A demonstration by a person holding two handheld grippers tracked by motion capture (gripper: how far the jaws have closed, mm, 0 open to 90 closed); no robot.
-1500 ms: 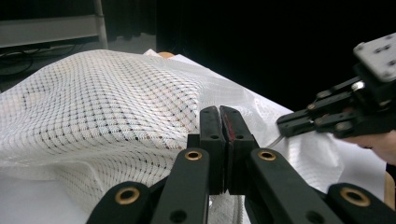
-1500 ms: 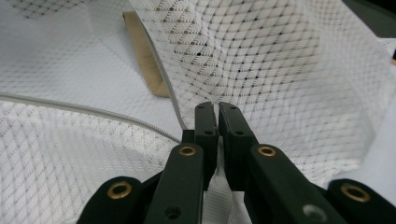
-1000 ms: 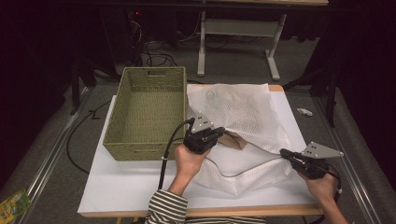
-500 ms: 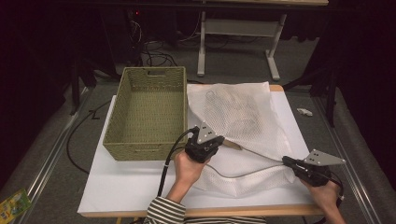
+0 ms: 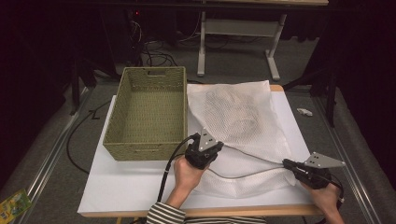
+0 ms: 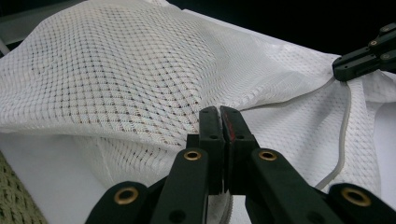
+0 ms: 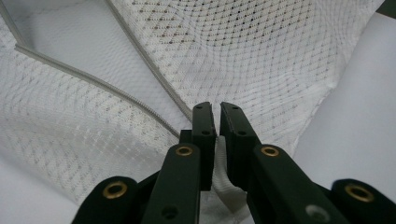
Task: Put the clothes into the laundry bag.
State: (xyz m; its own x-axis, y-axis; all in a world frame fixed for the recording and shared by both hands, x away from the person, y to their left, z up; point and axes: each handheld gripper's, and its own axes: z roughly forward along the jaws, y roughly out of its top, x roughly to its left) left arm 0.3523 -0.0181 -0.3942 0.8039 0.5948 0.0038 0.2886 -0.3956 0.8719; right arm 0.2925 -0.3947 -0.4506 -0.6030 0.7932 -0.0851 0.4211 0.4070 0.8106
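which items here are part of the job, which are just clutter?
In the job: white mesh laundry bag, its zipper edge, left gripper, right gripper, both shut on the bag.
Lying about: wicker basket, small white object and green packet on the floor.

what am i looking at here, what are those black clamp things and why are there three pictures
A person sits at a table holding a hand-operated two-jaw gripper in each hand. One picture looks down from above; the other two come from cameras riding on each gripper, looking along its black jaws. On the table lie a woven basket and a white mesh laundry bag with something dark inside. The left gripper is shut on the bag's mesh near its zipper. The right gripper is shut on the mesh farther along the opening, so the two hold the bag's edge between them.
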